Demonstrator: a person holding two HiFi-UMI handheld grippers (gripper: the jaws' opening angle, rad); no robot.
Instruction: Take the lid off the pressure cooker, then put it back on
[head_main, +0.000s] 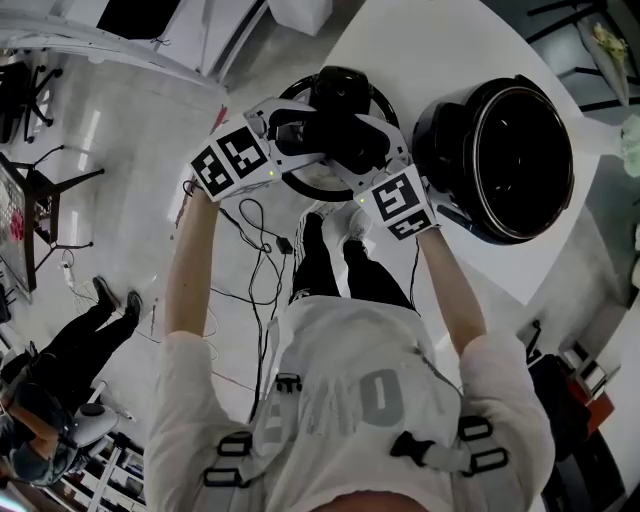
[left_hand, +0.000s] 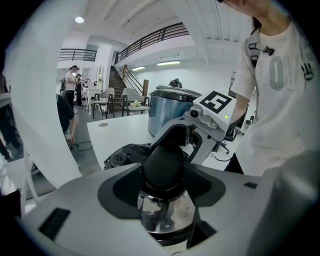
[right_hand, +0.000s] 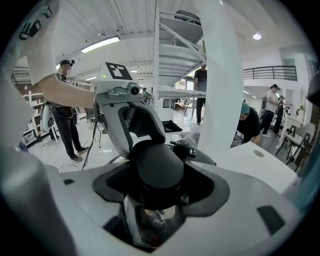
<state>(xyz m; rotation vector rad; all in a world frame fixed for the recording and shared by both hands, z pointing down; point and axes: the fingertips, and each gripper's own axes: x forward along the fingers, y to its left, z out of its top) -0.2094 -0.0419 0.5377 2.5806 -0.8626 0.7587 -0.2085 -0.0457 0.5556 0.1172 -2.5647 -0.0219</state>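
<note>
Pressure cooker lid (head_main: 300, 182) beside open pot (head_main: 440, 140), left claw (left_hand: 162, 172) and right claw (right_hand: 156, 180) each clamped on its handle

Beyond the left hand-held gripper (left_hand: 165, 176), a staircase (left_hand: 118, 80) climbs to a railed balcony (left_hand: 150, 39) in a bright, white-walled hall lit by strip lights (left_hand: 168, 63). Chairs (left_hand: 102, 104) and bystanders (left_hand: 71, 85) are far to its left. Past the right hand-held gripper (right_hand: 155, 185) rises a white column (right_hand: 220, 75). Below both, the rounded white worktop (head_main: 450, 45) ends over a pale glossy floor (head_main: 120, 150) strewn with black cables (head_main: 255, 235).
</note>
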